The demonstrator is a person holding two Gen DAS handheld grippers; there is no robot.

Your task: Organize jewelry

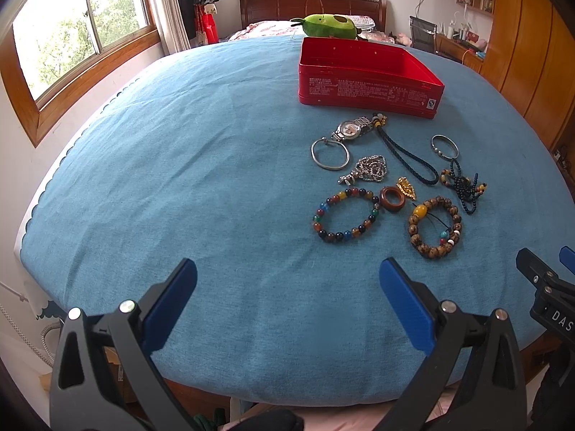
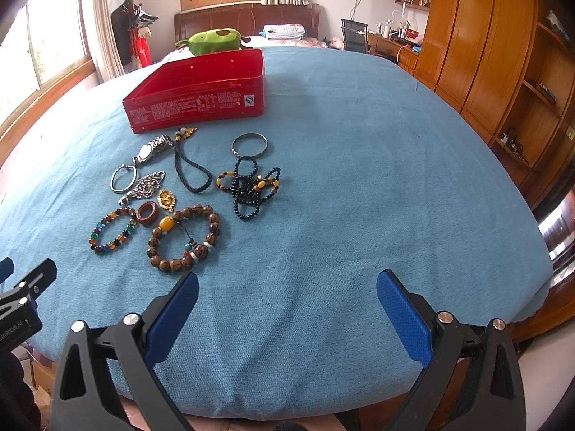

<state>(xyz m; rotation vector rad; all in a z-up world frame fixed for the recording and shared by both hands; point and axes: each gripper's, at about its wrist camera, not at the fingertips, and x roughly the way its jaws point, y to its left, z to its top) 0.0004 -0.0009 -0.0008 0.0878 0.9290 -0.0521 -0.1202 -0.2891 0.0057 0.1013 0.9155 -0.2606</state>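
The red tin's (image 1: 366, 75) print is too small to read. Left gripper (image 1: 287, 287) and right gripper (image 2: 287, 298), at lower frame, are spread wide, holding nothing.

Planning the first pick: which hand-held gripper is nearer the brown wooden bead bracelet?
Right. The right hand-held gripper has the brown wooden bead bracelet just beyond its left fingertip; the left hand-held gripper sits farther left.

Bright daylight via windows (image 1: 82, 32), blown out; strong fisheye warp, dark corners.
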